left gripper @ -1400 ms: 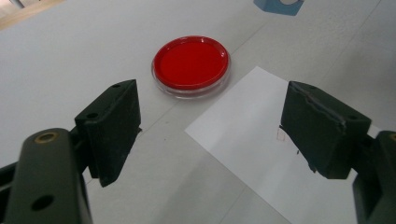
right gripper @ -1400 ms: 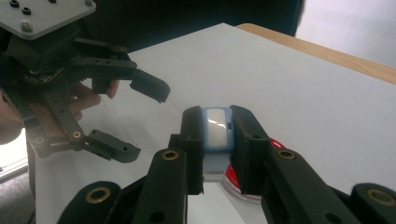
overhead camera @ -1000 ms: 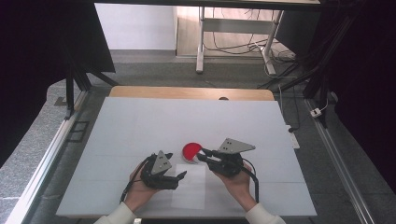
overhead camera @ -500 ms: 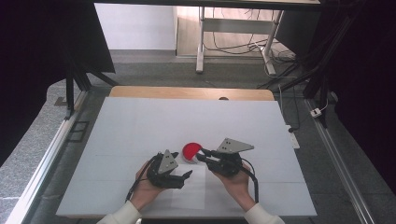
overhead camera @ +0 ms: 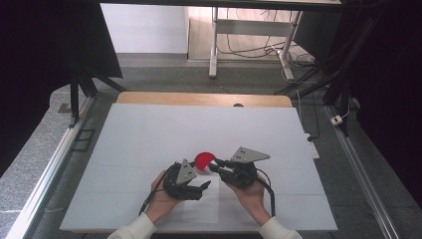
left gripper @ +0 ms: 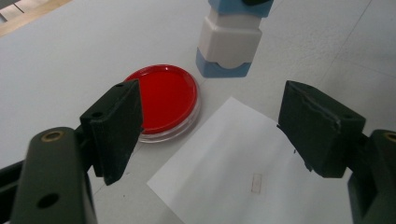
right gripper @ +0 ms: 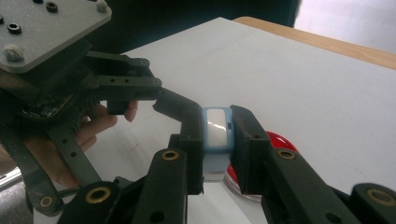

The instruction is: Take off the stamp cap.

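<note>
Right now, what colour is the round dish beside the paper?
Red, in a clear rim: the round dish shows best in the left gripper view.

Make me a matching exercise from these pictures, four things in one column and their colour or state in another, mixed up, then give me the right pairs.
Things:
1. round dish
2. stamp
3. sheet of paper
4. left gripper

States:
A. white, lying flat on the table
B. jaws wide apart, holding nothing
C. red, lying beside the paper's corner
D. blue and white, clamped between the right gripper's jaws

Pairs: 1-C, 2-D, 3-A, 4-B
</note>
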The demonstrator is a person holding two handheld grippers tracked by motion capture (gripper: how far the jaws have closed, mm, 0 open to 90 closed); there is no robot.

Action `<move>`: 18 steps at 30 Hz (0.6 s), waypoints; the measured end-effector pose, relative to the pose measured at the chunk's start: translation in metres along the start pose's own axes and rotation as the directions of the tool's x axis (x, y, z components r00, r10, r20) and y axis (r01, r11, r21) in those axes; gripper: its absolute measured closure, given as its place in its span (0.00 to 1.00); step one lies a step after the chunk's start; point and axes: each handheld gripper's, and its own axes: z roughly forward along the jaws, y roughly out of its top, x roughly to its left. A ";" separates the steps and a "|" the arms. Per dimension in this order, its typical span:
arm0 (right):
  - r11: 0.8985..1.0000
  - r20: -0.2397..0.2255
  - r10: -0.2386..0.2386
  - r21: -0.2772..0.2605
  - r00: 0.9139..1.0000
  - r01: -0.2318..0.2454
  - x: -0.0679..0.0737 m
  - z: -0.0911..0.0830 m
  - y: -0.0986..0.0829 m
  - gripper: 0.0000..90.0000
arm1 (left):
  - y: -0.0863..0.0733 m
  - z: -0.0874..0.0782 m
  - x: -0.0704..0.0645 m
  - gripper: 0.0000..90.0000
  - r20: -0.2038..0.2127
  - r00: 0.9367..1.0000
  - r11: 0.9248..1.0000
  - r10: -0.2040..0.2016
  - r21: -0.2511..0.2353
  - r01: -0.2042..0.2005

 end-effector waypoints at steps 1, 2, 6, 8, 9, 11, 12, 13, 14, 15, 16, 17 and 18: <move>1.000 0.000 0.001 0.000 1.000 -0.001 0.000 0.000 0.000 0.83 | 0.001 0.001 0.000 0.25 0.001 1.000 1.000 0.000 -0.001 0.000; 1.000 0.000 0.001 0.001 1.000 -0.001 0.000 0.000 0.000 0.83 | 0.001 0.001 0.000 0.25 0.001 1.000 1.000 -0.001 -0.002 0.001; 1.000 0.001 0.006 0.002 1.000 -0.006 0.000 0.001 0.000 0.83 | 0.003 0.004 -0.001 0.26 0.002 1.000 1.000 0.003 -0.001 -0.003; 1.000 -0.001 0.009 -0.002 1.000 -0.009 0.000 0.001 0.000 0.83 | 0.005 0.006 -0.002 0.26 0.002 1.000 1.000 0.002 -0.002 -0.002; 1.000 -0.001 0.010 -0.002 1.000 -0.010 0.000 0.001 0.000 0.83 | 0.005 0.007 -0.002 0.26 0.002 1.000 1.000 0.003 -0.002 -0.003; 1.000 -0.002 0.010 -0.003 1.000 -0.010 0.000 0.001 0.000 0.83 | 0.006 0.008 -0.002 0.27 0.002 1.000 1.000 0.004 -0.003 -0.004; 1.000 -0.001 0.010 -0.002 1.000 -0.010 0.000 0.001 0.000 0.83 | 0.007 0.009 -0.003 0.27 0.000 1.000 1.000 0.005 -0.002 -0.005; 1.000 -0.002 0.011 -0.002 1.000 -0.011 0.000 0.001 0.000 0.83 | 0.007 0.009 -0.003 0.27 0.000 1.000 1.000 0.006 -0.002 -0.006; 1.000 -0.002 0.011 -0.003 1.000 -0.011 0.000 0.002 -0.001 0.83 | 0.008 0.010 -0.003 0.27 0.000 1.000 1.000 0.008 -0.002 -0.008; 1.000 0.000 0.009 0.002 1.000 -0.009 -0.001 0.001 0.000 0.83 | 0.008 0.011 -0.003 0.28 -0.002 1.000 1.000 0.007 -0.003 -0.007; 1.000 -0.002 0.012 -0.003 1.000 -0.012 -0.001 0.002 -0.001 0.83 | 0.008 0.011 -0.003 0.28 -0.002 1.000 1.000 0.009 -0.003 -0.009; 1.000 -0.002 0.012 -0.003 1.000 -0.012 -0.001 0.002 -0.001 0.83 | 0.009 0.012 -0.004 0.29 -0.006 1.000 1.000 0.010 -0.004 -0.010; 1.000 -0.001 0.012 -0.003 1.000 -0.012 -0.001 0.002 -0.001 0.83 | 0.009 0.012 -0.004 0.30 -0.007 1.000 1.000 0.010 -0.006 -0.010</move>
